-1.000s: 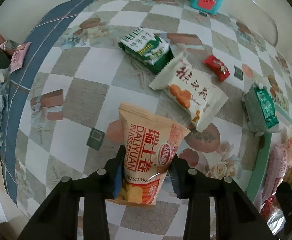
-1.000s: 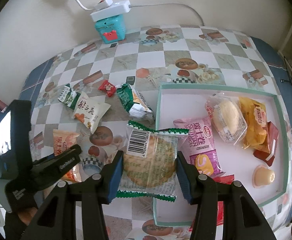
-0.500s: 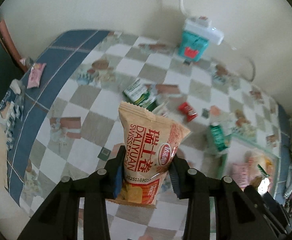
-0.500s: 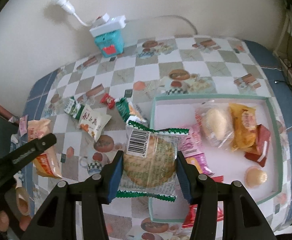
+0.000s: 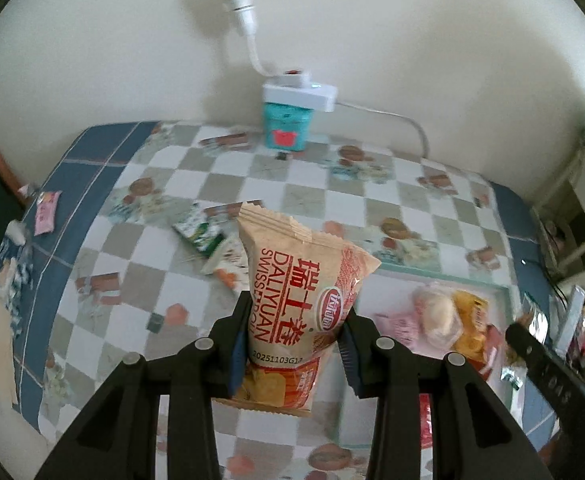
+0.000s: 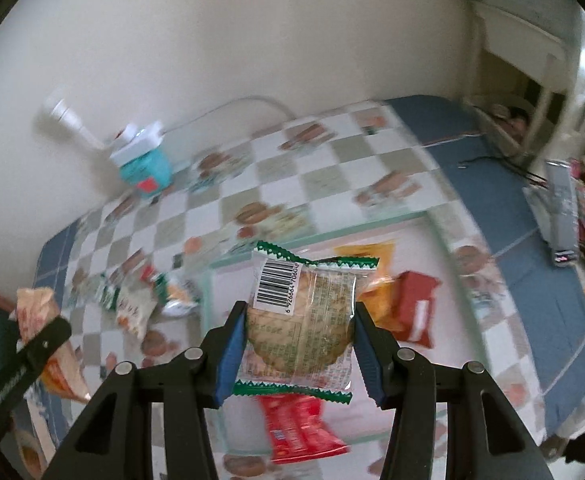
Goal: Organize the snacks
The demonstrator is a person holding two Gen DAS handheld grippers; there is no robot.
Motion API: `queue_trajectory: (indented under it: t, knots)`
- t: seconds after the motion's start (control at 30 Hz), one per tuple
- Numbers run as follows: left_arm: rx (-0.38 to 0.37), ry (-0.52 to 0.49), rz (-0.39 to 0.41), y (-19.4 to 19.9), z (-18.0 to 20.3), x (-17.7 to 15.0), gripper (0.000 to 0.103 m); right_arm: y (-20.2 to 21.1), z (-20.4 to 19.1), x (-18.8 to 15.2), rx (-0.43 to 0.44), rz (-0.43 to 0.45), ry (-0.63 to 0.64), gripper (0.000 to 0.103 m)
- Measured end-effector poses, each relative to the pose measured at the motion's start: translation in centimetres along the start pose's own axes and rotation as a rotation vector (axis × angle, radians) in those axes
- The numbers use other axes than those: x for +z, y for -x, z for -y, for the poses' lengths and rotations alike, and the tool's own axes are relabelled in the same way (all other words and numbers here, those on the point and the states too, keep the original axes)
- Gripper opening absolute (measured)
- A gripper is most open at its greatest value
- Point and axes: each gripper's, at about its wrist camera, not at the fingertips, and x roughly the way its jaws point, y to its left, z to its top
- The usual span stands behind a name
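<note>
Both grippers have risen since the earlier frames, each carrying a packet. At left, the left gripper (image 5: pixel 292 346) is clamped on the orange Swiss-roll packet (image 5: pixel 298 292), above the tablecloth left of the tray (image 5: pixel 438 271). Carry it rightward over the rim before release. At right, the right gripper (image 6: pixel 298 350) pinches the biscuit packet (image 6: pixel 306 322) over the tray; lower, then let go.

place: home room
desk (image 5: pixel 220 184): checkered oilcloth with food prints, blue border
wall: white, power strip (image 5: pixel 300 94) plugged in
side: white shelving (image 6: pixel 532 52), household clutter
</note>
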Motion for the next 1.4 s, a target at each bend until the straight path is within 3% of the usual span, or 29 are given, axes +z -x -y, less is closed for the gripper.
queue_trajectory:
  t: [0.43,0.6,1.0,1.4]
  knots:
    - [-0.055,-0.302,-0.055,-1.2,12.2,-4.2,0.041,0.9,6.1,0.9,-0.101,0.028,-0.070,0.053]
    - [-0.059,-0.361,-0.105,-2.7,14.8,-5.9,0.041,0.7,7.6,1.0,-0.099,0.016,-0.089,0.053]
    - [-0.107,-0.284,-0.259,-6.9,15.2,-7.5,0.041,-5.1,8.3,-0.7,-0.061,-0.170,-0.132,0.054]
    - [-0.182,-0.269,-0.283,-7.6,16.0,-7.5,0.041,-4.7,8.7,-0.5,-0.090,-0.152,-0.158,0.054]
